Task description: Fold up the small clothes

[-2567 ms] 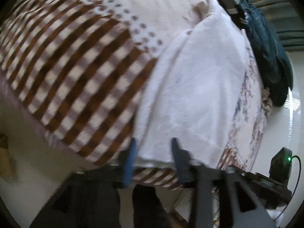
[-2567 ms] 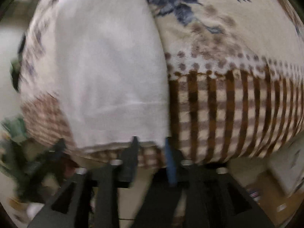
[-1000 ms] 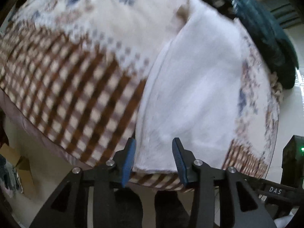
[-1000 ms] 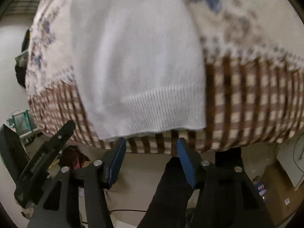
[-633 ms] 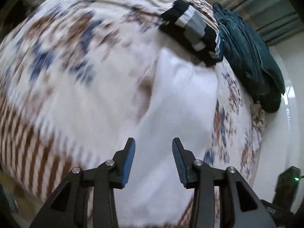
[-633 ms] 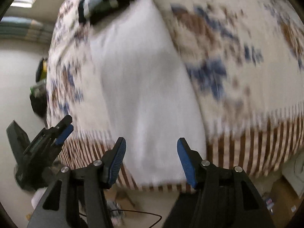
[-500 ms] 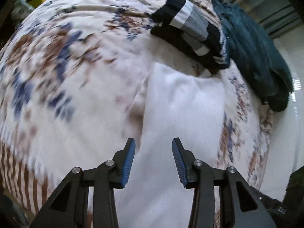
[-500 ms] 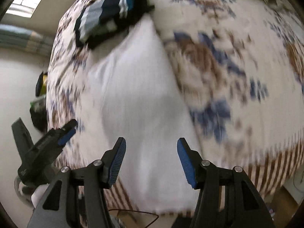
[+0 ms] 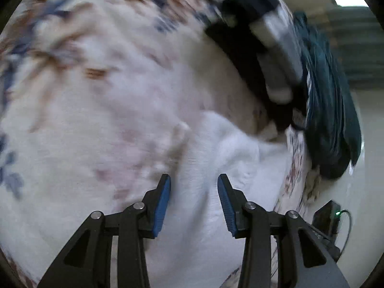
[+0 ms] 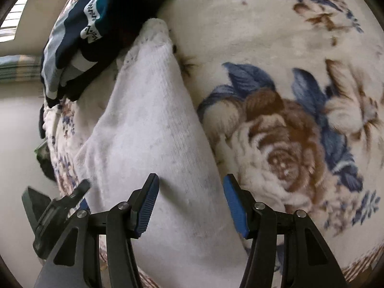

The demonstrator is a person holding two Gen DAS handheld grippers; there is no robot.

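Note:
A white knitted garment (image 10: 153, 129) lies folded lengthwise in a long strip on a flowered blanket (image 10: 276, 48). It also shows in the left wrist view (image 9: 230, 158), blurred. My right gripper (image 10: 190, 184) is open and empty, low over the garment's right edge. My left gripper (image 9: 194, 184) is open and empty over the garment's left side; it also shows at the lower left of the right wrist view (image 10: 79, 189). The garment's far end lies next to a dark striped garment (image 10: 91, 28).
The dark striped folded garment (image 9: 271, 43) lies on the blanket (image 9: 84, 108) beyond the white one. A dark teal garment (image 9: 328, 110) lies at the bed's far edge. A black box with a green light (image 9: 328, 218) stands on the floor at right.
Both grippers let go of the garment's hem at the near bed edge, opened, and moved forward along it toward its far end. The garment has stayed flat.

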